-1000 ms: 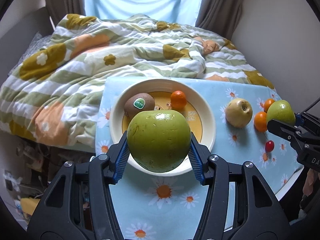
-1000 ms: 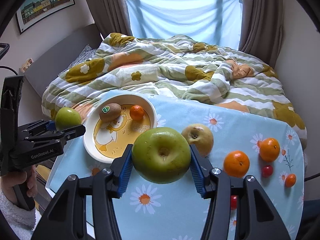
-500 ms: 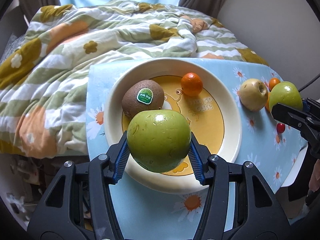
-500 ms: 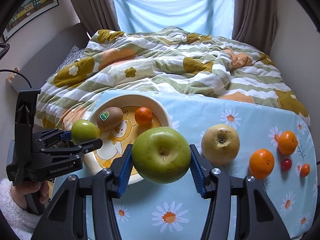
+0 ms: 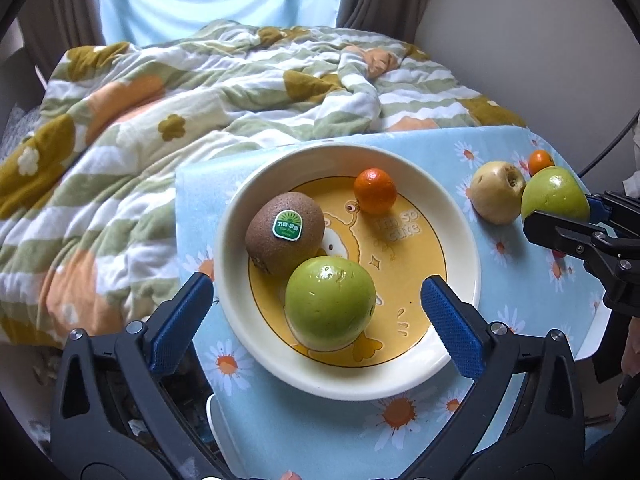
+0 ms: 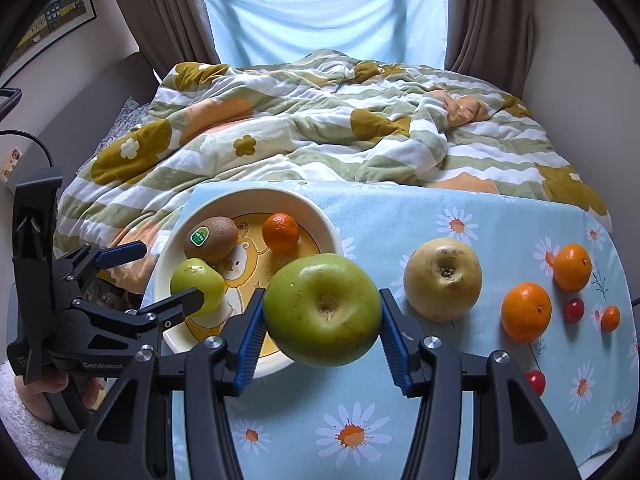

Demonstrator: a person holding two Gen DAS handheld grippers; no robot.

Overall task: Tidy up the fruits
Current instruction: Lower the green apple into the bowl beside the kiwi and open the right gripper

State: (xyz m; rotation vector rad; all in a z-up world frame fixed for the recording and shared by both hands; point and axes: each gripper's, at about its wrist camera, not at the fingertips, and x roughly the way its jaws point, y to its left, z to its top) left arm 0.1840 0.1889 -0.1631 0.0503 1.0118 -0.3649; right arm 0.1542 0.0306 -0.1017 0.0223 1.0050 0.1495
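A white bowl (image 5: 460, 240) with a yellow duck print holds a kiwi (image 5: 284, 232), a small orange (image 5: 375, 191) and a green apple (image 5: 330, 308). My left gripper (image 5: 316, 320) is open, its blue pads on either side of that apple, not touching it. In the right wrist view the bowl (image 6: 320, 224) is at the left and the left gripper (image 6: 160, 272) stands over it. My right gripper (image 6: 322, 332) is shut on a second green apple (image 6: 322, 310), held above the table by the bowl's right rim; it also shows in the left wrist view (image 5: 556, 196).
On the blue daisy tablecloth (image 6: 400, 208), right of the bowl, lie a yellow pear (image 6: 442, 278), two oranges (image 6: 526, 312), a smaller orange (image 6: 611, 318) and cherry tomatoes (image 6: 574, 310). A bed with a flowered quilt (image 6: 320, 120) is behind the table.
My left gripper has opened and let its green apple go into the bowl beside the kiwi. My right gripper has moved closer to the bowl with its apple.
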